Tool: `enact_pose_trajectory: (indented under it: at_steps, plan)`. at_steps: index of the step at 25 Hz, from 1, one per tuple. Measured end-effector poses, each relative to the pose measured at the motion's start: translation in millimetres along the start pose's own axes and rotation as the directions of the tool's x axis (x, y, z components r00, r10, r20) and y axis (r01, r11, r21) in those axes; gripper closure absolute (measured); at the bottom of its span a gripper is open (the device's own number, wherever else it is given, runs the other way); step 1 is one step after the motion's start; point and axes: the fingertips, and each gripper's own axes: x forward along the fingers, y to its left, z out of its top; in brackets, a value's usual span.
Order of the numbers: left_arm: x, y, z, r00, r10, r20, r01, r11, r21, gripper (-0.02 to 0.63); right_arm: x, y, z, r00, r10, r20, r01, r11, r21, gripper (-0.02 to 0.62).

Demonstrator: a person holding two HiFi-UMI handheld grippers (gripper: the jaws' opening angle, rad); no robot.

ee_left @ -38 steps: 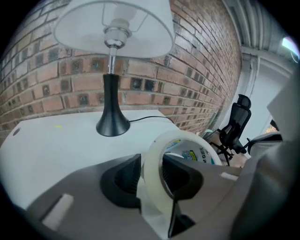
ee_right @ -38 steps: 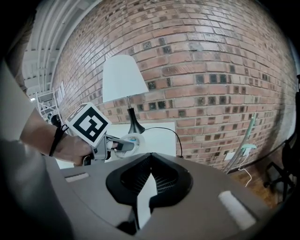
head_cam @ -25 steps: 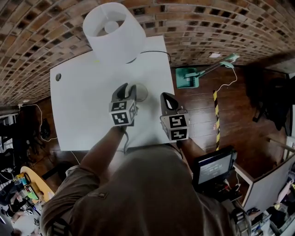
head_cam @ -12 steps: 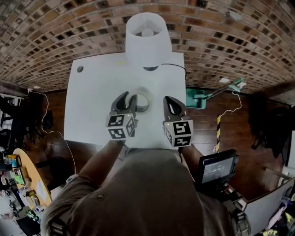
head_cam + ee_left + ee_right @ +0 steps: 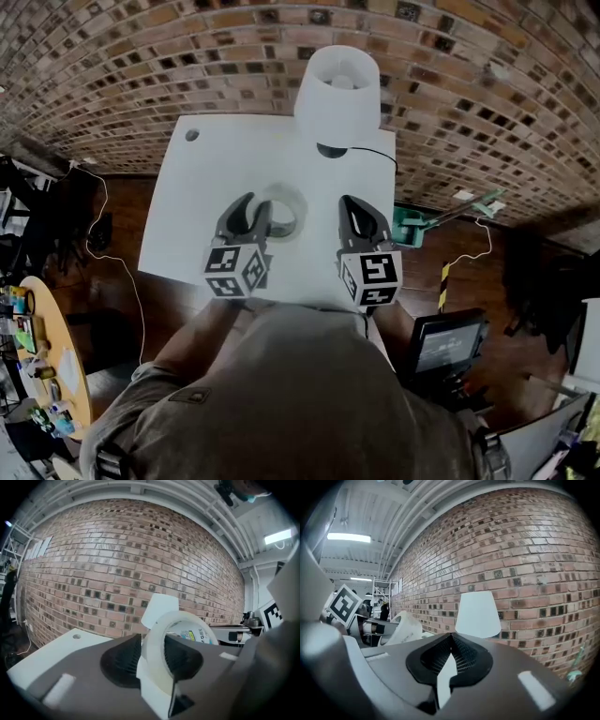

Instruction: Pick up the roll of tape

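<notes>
The roll of tape (image 5: 155, 660), low by the white counter (image 5: 183, 216) a second ago, is now carried clear above it, clamped in the left gripper's (image 5: 250, 212) jaws, the right gripper's (image 5: 362, 217) jaws being closed and empty, so the pick-up is judged done.

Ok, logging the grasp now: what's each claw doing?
Left claw: closed on the roll of tape.
Right claw: closed, empty.

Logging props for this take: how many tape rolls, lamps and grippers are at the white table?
Translucent white roll of tape: 1
White lamp with conical shade: 1
Dark grey two-jaw grippers, left gripper and right gripper: 2
Total: 4
</notes>
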Motion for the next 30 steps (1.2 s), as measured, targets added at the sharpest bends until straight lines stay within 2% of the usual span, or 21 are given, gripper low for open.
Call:
enact_pose_trajectory:
  at_steps: [9,30]
  plan:
    - [-21.3,15.0,14.9,0.999,-0.012,0.035,0.013,1.000,-0.016,0.479,-1.8,21.5,22.5,0.999,-0.001,0.046,0.002,1.000,-0.026,0.583]
    - [-20.0,11.1,8.1,0.995,-0.090,0.030,0.091,0.995,-0.030,0.479,-12.7,28.3,16.3,0.997,-0.062,0.049,0.062,0.998,-0.009,0.586]
